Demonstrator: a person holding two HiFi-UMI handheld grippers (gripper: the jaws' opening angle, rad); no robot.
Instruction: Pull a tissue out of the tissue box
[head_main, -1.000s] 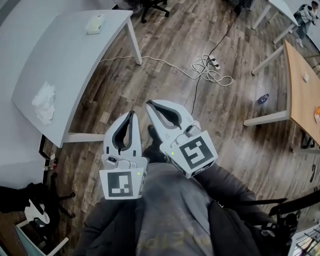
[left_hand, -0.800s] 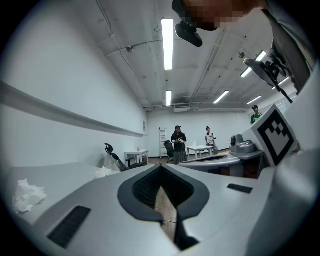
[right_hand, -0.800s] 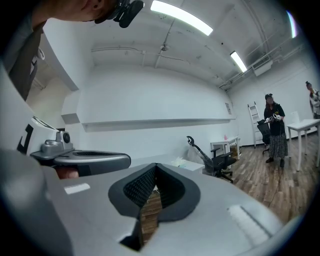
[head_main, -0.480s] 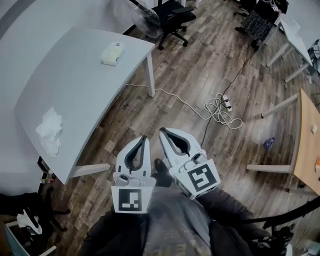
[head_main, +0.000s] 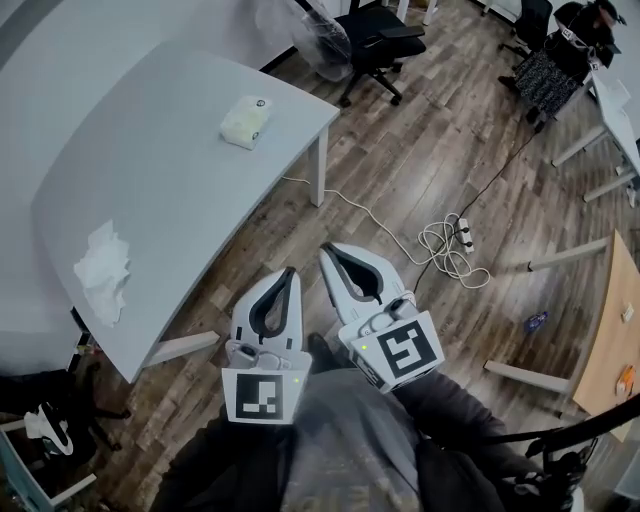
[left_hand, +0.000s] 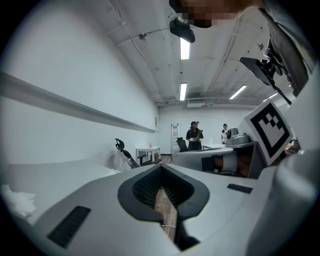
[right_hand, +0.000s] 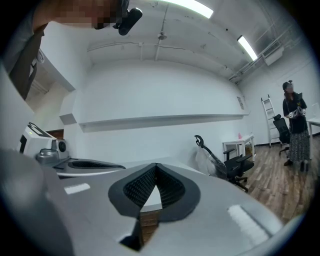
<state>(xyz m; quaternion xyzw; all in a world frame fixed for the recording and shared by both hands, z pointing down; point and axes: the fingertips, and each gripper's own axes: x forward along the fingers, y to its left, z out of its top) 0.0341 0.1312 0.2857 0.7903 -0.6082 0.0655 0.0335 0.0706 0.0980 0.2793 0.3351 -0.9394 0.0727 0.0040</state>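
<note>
We hold both tools low in front of our body, over the brown wood-plank floor (head_main: 420, 160), and neither has reached the task yet. The left gripper (head_main: 287, 272) has its pale grey plastic fingers (left_hand: 100, 200) pressed together at the tips. Only the dark ribbed hollow behind them stays open, and nothing sits in it. The right gripper (head_main: 327, 250) is the same: its fingers (right_hand: 220, 195) meet at the tips and carry nothing.

The tissue box (head_main: 246, 122), a small pale, soft-looking rectangular pack, rests on the light grey, curved worktop (head_main: 150, 190). It sits close to the corner above the white leg. From our fingers it lies ahead and to the left, well apart from both. Its long axis seems to run away from us, leaning slightly right. The left gripper is on the nearer side, so we judge it the natural one to steady the pack while the other plucks.

A crumpled white tissue (head_main: 103, 272) lies near the worktop's left edge, far from the box. It looks thin and limp, so we expect the next sheet to need a light pinch at the slot. The pack looks light enough to lift with the sheet unless we hold it down.
</note>
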